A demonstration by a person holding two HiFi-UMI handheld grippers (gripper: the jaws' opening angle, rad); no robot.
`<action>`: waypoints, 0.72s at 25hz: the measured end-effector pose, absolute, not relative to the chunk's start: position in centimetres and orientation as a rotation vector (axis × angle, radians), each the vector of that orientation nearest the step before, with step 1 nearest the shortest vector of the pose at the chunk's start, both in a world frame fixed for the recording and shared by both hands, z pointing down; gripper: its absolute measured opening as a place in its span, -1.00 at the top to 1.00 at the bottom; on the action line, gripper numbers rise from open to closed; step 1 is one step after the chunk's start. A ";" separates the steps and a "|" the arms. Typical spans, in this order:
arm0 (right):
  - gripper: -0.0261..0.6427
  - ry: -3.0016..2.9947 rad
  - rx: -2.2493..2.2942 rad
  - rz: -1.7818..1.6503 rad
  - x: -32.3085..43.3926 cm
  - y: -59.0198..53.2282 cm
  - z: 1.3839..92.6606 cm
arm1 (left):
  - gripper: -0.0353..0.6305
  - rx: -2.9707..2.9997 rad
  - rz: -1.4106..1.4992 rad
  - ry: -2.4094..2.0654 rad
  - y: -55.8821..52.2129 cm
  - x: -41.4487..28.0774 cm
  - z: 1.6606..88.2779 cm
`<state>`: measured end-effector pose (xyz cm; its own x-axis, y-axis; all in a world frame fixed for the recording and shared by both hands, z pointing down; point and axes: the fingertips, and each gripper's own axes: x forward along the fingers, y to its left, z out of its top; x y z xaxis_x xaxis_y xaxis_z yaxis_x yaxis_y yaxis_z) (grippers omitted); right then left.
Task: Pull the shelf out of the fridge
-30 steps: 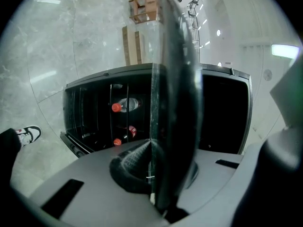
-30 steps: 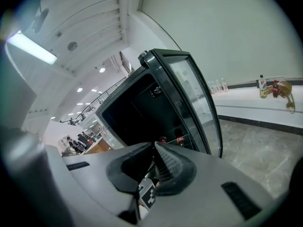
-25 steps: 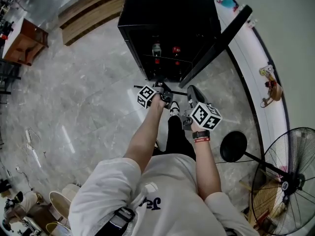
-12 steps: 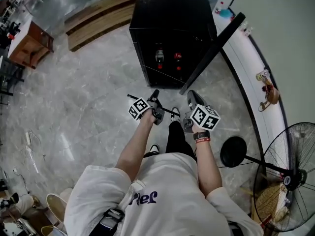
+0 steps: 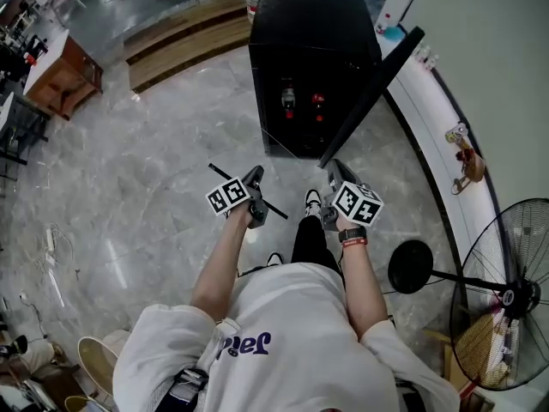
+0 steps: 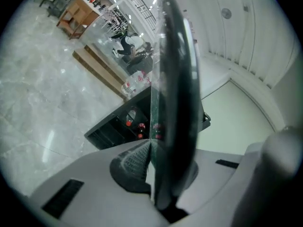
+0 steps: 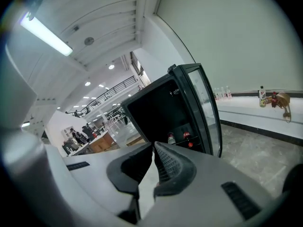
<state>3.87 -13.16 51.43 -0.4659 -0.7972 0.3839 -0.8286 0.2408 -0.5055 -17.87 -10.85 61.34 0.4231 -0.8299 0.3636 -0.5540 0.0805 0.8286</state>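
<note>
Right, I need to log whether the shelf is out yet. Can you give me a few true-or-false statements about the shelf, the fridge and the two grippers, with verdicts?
1. The left gripper has its jaws shut on the glass shelf. True.
2. The shelf sits inside the fridge. False: it is held out over the floor, apart from the fridge.
3. The fridge door is closed. False: it stands open, with bottles showing inside.
4. The right gripper holds nothing. True: its jaws are together and empty.

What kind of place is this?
Probably a big indoor hall or workspace, not a home: polished grey marble floor, brown wooden desk, small black glass-door fridge.
</note>
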 end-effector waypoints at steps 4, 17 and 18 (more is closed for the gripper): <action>0.84 -2.440 1.593 0.996 2.5 -9.7 49.8 | 0.82 1.652 -0.293 -1.305 -7.5 -20.7 58.4; 0.84 -2.501 1.556 0.862 2.2 -5.8 45.2 | 0.81 1.981 0.066 -1.531 -2.2 -21.8 49.7; 0.84 -2.507 1.561 0.867 2.6 -5.7 44.9 | 0.82 1.988 0.072 -1.549 -2.0 -21.7 49.1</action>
<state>2.58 -5.75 44.86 -0.4841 -0.8073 0.3375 -0.8433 0.3276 -0.4260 -21.65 -1.99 49.07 0.3139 -0.8619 0.3983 -0.8951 -0.1289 0.4268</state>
